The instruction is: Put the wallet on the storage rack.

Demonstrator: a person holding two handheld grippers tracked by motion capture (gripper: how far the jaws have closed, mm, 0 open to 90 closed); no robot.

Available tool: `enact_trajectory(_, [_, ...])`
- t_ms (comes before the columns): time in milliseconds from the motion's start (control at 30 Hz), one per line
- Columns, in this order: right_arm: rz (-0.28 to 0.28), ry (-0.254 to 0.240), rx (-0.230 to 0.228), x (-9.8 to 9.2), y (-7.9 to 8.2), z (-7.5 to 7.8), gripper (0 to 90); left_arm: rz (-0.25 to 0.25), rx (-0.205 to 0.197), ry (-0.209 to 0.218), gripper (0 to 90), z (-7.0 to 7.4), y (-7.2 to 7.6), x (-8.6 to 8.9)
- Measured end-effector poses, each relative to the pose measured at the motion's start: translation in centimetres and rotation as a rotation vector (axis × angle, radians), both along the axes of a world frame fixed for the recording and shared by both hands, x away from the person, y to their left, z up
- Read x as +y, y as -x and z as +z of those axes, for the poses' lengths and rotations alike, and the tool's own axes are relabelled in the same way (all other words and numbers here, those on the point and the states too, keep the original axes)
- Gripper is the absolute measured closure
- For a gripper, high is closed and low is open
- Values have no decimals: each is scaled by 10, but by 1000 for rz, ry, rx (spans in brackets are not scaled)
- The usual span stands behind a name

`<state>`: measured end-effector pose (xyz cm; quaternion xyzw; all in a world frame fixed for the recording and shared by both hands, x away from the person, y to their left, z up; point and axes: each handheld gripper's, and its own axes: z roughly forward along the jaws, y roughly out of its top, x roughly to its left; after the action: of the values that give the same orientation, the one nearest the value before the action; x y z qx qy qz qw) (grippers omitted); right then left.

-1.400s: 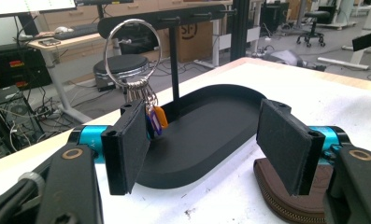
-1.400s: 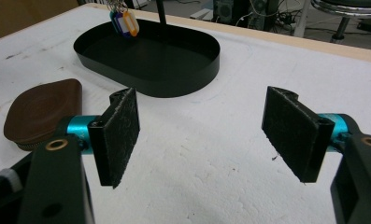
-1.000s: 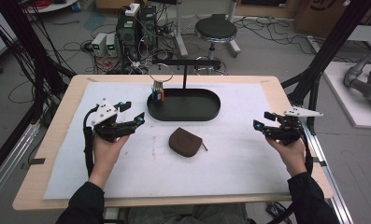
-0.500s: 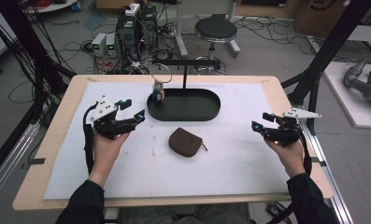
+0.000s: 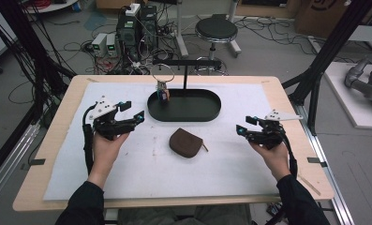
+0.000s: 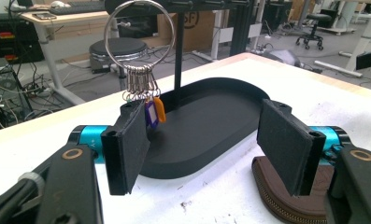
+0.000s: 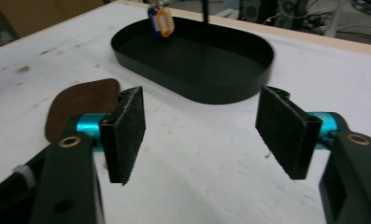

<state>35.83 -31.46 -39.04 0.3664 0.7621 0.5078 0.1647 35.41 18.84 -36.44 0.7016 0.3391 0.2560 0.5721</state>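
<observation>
Since the earlier frame the left gripper [image 5: 137, 118] has edged slightly toward the black oval tray [image 5: 183, 107]; the right gripper [image 5: 240, 130] is unchanged, and both have jaws spread wide, holding nothing. Between the two sets of fingers, nearest, lies the brown zip pouch [image 5: 185, 142] on the white mat [image 5: 141, 159]. Beyond the fingers sits the tray, and over its far left end a key ring [image 6: 139, 35] with coloured tags hangs from the stand.
</observation>
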Motion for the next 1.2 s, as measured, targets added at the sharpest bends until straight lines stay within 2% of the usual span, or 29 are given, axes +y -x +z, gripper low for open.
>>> enact_trajectory(233, [81,46,26,40,-6,-12,392,-2,3,-4,336,-1,0,-1])
enact_trajectory(367, [103,79,26,59,-8,-17,407,-2,9,-14,336,-4,1,-1])
enact_trajectory(533, [116,113,54,81,-12,-26,421,1,3,-12,336,-3,2,-1])
enact_trajectory(800, [115,160,138,111,-21,-42,441,2,8,-14,336,-4,3,0])
enact_trajectory(900, [113,165,190,118,-25,-49,432,4,9,-9,336,-4,4,1])
enact_trajectory(967, [113,147,203,118,-28,-51,418,2,12,-6,336,-4,4,1])
enact_trajectory(1033, [117,119,245,116,-30,-53,419,-1,13,-9,336,-5,4,1])
enact_trajectory(1100, [121,69,310,113,-34,-57,421,-2,17,-8,336,-5,3,1])
enact_trajectory(1167, [130,46,359,112,-37,-58,451,-5,20,-14,336,-6,3,0])
enact_trajectory(1200, [139,38,375,112,-38,-58,504,-7,21,-15,336,-6,3,-1])
